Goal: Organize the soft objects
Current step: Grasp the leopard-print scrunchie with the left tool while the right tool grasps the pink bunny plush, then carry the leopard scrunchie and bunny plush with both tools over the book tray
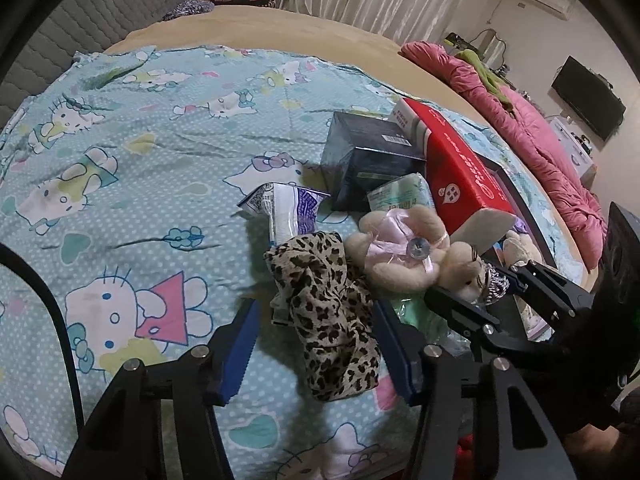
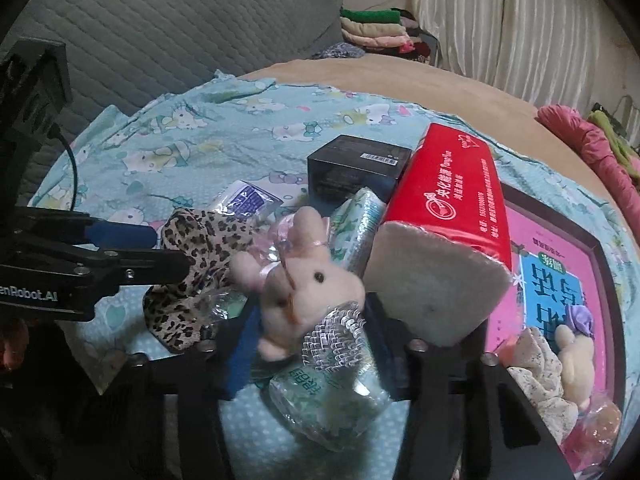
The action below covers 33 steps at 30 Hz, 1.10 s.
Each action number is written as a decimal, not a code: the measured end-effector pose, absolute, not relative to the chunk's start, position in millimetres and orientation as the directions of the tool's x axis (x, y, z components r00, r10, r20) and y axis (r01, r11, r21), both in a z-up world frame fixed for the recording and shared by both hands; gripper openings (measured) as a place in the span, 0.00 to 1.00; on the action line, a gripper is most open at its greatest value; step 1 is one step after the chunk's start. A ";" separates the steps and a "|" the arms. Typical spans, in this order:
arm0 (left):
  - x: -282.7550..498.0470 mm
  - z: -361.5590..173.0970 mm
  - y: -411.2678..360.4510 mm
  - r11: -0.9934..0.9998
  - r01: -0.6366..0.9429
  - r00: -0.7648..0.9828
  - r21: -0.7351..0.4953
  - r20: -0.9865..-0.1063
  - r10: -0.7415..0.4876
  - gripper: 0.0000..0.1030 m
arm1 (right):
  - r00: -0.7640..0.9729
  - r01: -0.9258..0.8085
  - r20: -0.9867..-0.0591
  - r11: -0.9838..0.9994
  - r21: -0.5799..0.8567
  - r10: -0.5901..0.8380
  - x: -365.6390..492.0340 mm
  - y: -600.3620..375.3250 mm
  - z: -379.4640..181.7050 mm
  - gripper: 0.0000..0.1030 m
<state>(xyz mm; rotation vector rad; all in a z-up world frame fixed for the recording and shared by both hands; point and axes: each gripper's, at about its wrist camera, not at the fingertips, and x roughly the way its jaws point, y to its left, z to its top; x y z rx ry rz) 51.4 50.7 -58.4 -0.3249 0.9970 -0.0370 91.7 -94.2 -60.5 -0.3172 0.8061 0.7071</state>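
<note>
A leopard-print cloth (image 1: 324, 308) lies on the Hello Kitty sheet (image 1: 132, 152) between the open blue fingers of my left gripper (image 1: 314, 340); it also shows in the right wrist view (image 2: 192, 264). A cream plush rabbit (image 1: 404, 252) with a pink bow and a silver crown lies just right of it. My right gripper (image 2: 312, 344) stands open around the rabbit's head (image 2: 312, 284) and a green tissue pack (image 2: 328, 396). In the left wrist view the right gripper (image 1: 472, 288) reaches in from the right at the rabbit's head.
A red tissue box (image 2: 452, 208), a black box (image 2: 356, 168), a second green tissue pack (image 1: 400, 196) and a purple-white packet (image 1: 288, 204) crowd behind the toys. A pink framed board (image 2: 560, 280) holds another plush bear (image 2: 572, 360). A pink quilt (image 1: 532, 136) lies at the far right.
</note>
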 end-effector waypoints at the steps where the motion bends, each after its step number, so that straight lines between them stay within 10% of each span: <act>1: 51.9 -59.7 50.4 0.950 -0.117 0.542 -0.288 -0.820 -0.182 0.48 | 0.480 -0.685 -0.750 0.729 0.004 0.456 91.3 -94.2 -60.5 0.46; 12: 53.3 -67.8 49.2 0.931 -0.092 0.513 -0.352 -0.818 -0.259 0.08 | 0.461 -0.672 -0.734 0.737 0.078 0.498 88.7 -110.4 -51.3 0.43; 33: 27.0 10.4 37.6 0.956 -0.041 0.669 -0.290 -0.718 -0.189 0.06 | 0.532 -0.663 -0.620 0.739 0.118 0.577 69.8 -143.7 -2.0 0.42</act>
